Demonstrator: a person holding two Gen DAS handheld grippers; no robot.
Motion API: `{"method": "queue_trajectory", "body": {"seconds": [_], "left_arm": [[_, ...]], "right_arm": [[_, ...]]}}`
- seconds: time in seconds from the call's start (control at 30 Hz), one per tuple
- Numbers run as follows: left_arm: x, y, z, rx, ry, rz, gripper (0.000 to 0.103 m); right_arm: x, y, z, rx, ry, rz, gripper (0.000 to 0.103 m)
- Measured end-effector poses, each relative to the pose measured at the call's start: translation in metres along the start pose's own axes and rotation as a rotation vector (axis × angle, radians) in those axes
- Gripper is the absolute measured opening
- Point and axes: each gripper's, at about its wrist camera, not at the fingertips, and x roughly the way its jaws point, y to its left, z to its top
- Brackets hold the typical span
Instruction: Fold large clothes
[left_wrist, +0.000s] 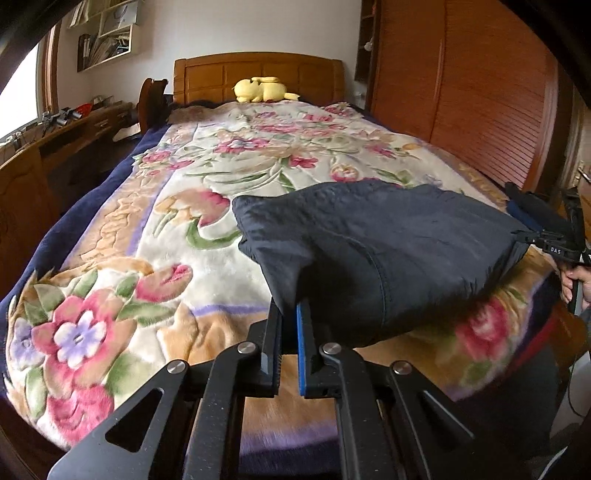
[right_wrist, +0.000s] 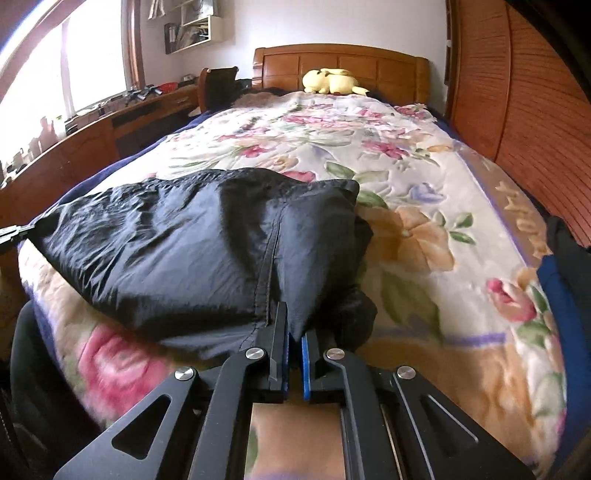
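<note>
Dark garment (left_wrist: 388, 240) hanging stretched above the near end of the floral blanket (left_wrist: 122, 258), far edge resting on it; left gripper (left_wrist: 290, 314) pinching one near corner, right gripper (right_wrist: 293, 332) pinching the other, both clamped narrow on cloth; probably carrying near edge forward; keeping tension even, corners level, matching edges.

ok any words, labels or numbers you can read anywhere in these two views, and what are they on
"DAS": white letters on the black body of the right hand-held gripper, seen at the right edge of the left wrist view.
Spines of the books and folders on the wall shelf: too small and blurred to read.
Gold pattern along the border of the floral blanket: may be lettering, not legible.
Nothing readable on the dark garment.
</note>
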Motion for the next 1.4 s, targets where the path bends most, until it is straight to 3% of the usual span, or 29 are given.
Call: {"method": "queue_trajectory", "body": {"seconds": [0.2, 0.3, 0.5, 0.6, 0.7, 0.77, 0.87, 1.03, 1.17, 1.4], "left_arm": [[-0.011, -0.002, -0.019, -0.017, 0.036, 0.005, 0.007], [0.004, 0.002, -0.024, -0.048, 0.085, 0.016, 0.007], [0.004, 0.004, -0.029, -0.074, 0.083, 0.008, 0.007], [0.006, 0.006, -0.031, -0.077, 0.09, 0.008, 0.008], [0.008, 0.01, -0.033, -0.078, 0.101, 0.003, 0.012], [0.008, 0.012, -0.035, -0.081, 0.107, 0.002, 0.016], [0.005, 0.017, -0.034, -0.085, 0.094, 0.004, 0.023], [-0.001, 0.022, -0.027, -0.095, 0.064, 0.008, 0.029], [-0.002, 0.02, -0.017, -0.088, 0.043, 0.009, 0.03], [0.004, 0.012, -0.001, -0.06, 0.024, 0.003, 0.03]], "right_arm": [[-0.033, 0.0, -0.028, 0.015, 0.028, 0.034, 0.004], [-0.033, -0.002, -0.025, 0.021, 0.03, 0.03, 0.005], [-0.031, 0.005, -0.007, 0.027, 0.031, -0.002, 0.007], [-0.03, 0.015, 0.0, 0.005, 0.026, -0.045, 0.012], [-0.035, 0.021, 0.01, 0.006, 0.001, -0.091, 0.025], [-0.041, 0.026, 0.017, 0.007, -0.024, -0.079, 0.042], [-0.041, 0.036, 0.03, -0.022, -0.041, -0.062, 0.05], [-0.005, 0.053, 0.057, -0.069, -0.016, 0.029, 0.05], [0.051, 0.074, 0.087, -0.097, 0.045, 0.102, 0.05], [0.15, 0.113, 0.137, -0.166, 0.159, 0.143, 0.05]]}}
